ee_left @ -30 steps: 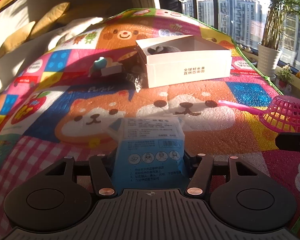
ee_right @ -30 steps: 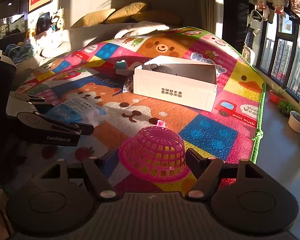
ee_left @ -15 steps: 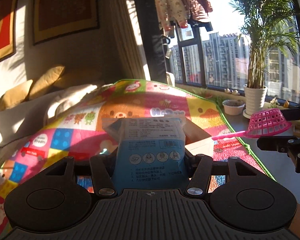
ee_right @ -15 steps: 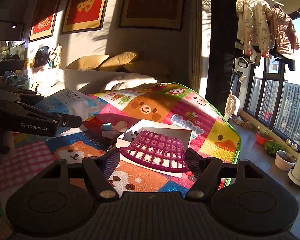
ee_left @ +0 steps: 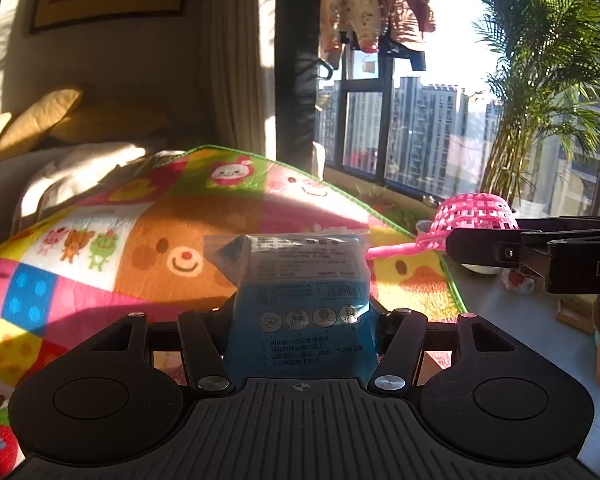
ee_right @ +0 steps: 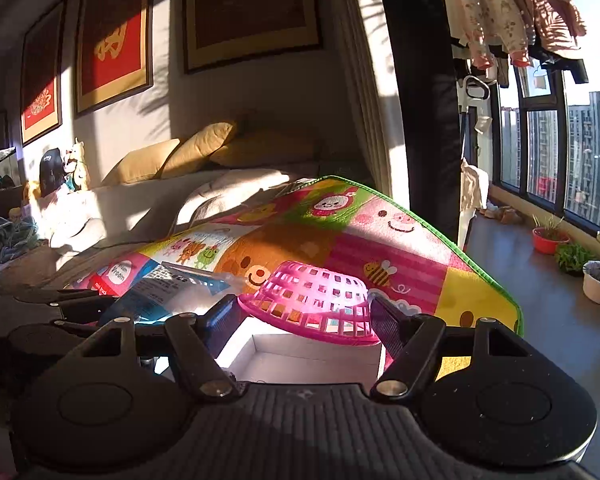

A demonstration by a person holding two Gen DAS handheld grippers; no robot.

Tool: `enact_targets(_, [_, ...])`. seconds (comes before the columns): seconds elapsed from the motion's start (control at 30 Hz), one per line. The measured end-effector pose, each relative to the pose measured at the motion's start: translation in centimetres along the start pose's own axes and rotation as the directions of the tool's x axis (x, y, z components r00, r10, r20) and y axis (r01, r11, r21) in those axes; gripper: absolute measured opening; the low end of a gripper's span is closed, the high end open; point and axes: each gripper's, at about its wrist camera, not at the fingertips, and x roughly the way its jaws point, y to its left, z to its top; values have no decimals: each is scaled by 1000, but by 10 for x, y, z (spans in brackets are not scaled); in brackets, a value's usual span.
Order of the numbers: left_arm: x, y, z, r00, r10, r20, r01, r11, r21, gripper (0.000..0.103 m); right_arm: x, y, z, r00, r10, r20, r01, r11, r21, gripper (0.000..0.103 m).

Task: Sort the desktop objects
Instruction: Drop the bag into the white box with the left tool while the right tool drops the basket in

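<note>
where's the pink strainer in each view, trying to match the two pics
Left wrist view: the pink strainer sits at the right edge, mid-height, held in the right gripper, handle pointing left.
Right wrist view: it fills the lower centre between the jaws, above the white box.
Shared landmark: the blue mask packet, centre in the left view, lower left in the right.

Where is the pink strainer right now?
The pink strainer is held upside down in the right gripper, in the air just above the open white box. In the left wrist view it shows at right, beyond the blue packet.
</note>
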Motion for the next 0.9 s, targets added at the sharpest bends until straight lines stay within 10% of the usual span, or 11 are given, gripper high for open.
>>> enact_targets(0.07, [22, 7, -8, 1000, 11, -15, -10, 1000, 14, 97, 29, -5, -1, 999, 14, -41, -14, 1000, 10, 77])
enact_targets(0.37, [-27, 58, -104, 985, 117, -124, -125, 991, -54, 101, 63, 1, -58, 979, -44, -197, 39, 999, -31, 79])
enact_targets(0.5, [-44, 80, -132, 974, 156, -165, -181, 972, -152, 101, 77, 34, -57, 971, -42, -236, 17, 994, -108, 52])
enact_targets(0.7, [-53, 89, -146, 980, 133, -149, -165, 960, -226, 102, 135, 71, -29, 963, -3, -269, -29, 993, -114, 51])
enact_targets(0.9, [-60, 85, -148, 984, 142, -105, -160, 967, -198, 103, 226, 71, -37, 898, -65, -436, 35, 996, -78, 23])
